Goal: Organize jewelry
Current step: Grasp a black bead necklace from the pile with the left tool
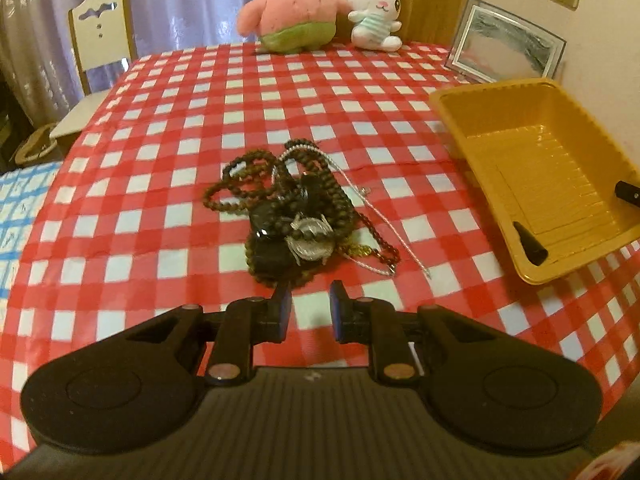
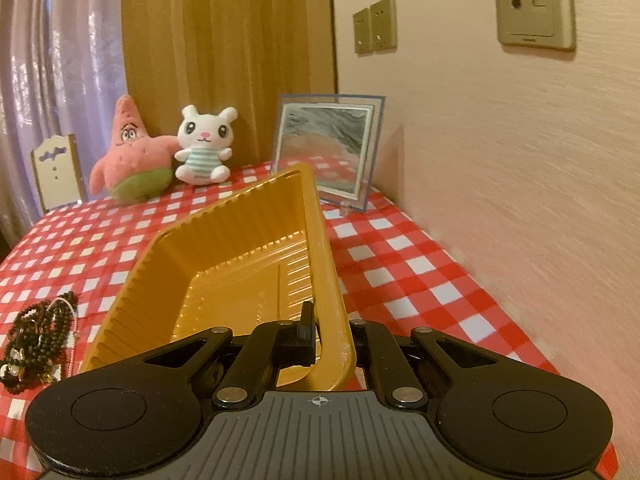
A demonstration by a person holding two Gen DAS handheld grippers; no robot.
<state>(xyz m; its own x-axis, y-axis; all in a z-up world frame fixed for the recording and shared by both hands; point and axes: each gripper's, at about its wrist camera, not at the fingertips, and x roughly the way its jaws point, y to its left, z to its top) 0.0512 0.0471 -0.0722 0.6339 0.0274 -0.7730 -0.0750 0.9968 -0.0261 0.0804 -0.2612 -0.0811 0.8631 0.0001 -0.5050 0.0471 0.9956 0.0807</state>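
Tangled heap of dark beaded necklaces, silver chains and a round metal pendant [image 1: 294, 216] on the red-and-white checked tablecloth [image 1: 180, 120], mid-table, just beyond the left gripper [image 1: 310, 294]. Left gripper: fingers apart with a moderate gap, gripping nothing, tips close to the heap's near edge. Ribbed yellow plastic tray [image 1: 536, 168] to the right of the heap, well apart from it. Right gripper [image 2: 332, 320]: closed across the tray's near right wall (one finger inside, the other hidden outside). Tray tilted in the right wrist view [image 2: 248, 248], no jewelry inside. Far edge of table: pink star plush toy [image 1: 290, 8], white bunny plush toy [image 1: 374, 10], glass picture frame [image 1: 506, 42] at far right.
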